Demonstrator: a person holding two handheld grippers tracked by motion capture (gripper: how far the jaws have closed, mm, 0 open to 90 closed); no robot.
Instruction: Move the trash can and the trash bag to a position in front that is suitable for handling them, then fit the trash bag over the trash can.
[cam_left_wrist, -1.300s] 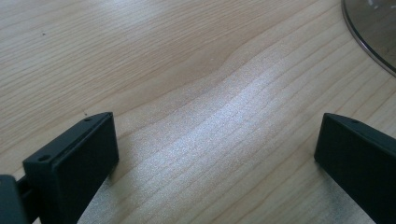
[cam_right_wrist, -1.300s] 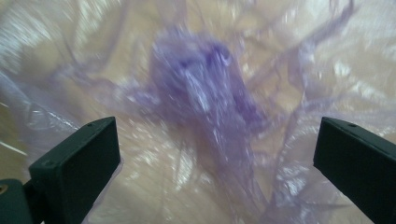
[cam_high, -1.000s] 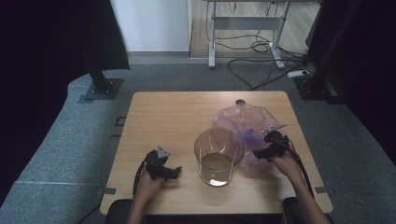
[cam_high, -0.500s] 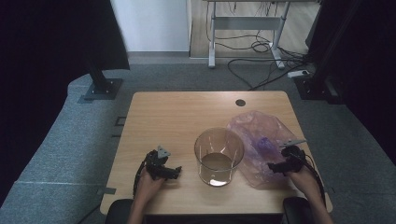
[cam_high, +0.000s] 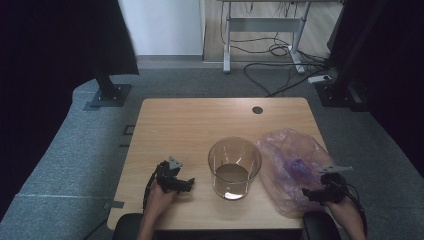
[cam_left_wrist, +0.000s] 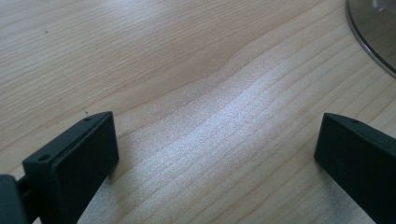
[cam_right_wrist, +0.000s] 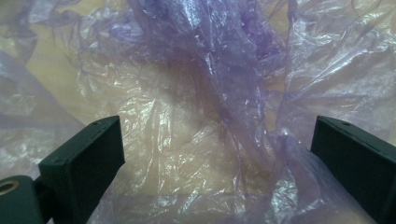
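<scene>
Right gripper (cam_high: 311, 192) pulled nearer table edge, jaws spread over purple bag (cam_high: 292, 167); left gripper (cam_high: 186, 184) unmoved, spread.

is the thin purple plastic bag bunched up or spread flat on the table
Mostly spread out: the thin purple plastic bag lies low and wide on the wooden table beside the clear plastic bin, still wrinkled and creased.

Clear bin (cam_high: 234, 167) on wooden table (cam_high: 190, 125), cables (cam_high: 280, 50) beyond

left gripper (cam_high: 186, 185): fingers wide apart, low | right gripper (cam_high: 306, 194): fingers wide apart, low
</scene>
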